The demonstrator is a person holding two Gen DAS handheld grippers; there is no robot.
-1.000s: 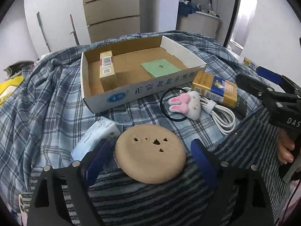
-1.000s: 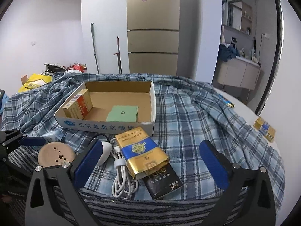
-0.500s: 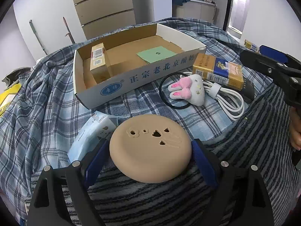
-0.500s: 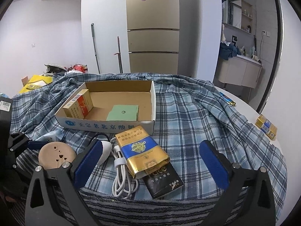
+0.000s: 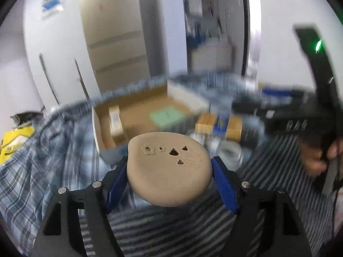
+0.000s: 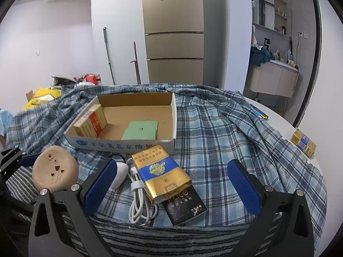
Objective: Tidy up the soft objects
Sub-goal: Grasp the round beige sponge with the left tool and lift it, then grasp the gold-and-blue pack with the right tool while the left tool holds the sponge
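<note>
Plaid cloth (image 6: 214, 132) covers the tabletop, cardboard box (image 6: 128, 126) open on it. Left gripper (image 5: 169, 175) fingers are closing on the tan soft pad (image 5: 169, 167), pressed both sides, lifted off the cloth (view blurred). Right gripper (image 6: 171, 182) fingers wide, empty, over the cigarette pack (image 6: 160, 171). Step: carrying pad; next likely into the box, release low.

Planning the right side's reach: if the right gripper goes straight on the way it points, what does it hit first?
Most likely the gold-and-blue pack, lying between the open fingers of the right gripper on the plaid cloth. The cardboard box sits beyond it. Depth is uncertain.
</note>
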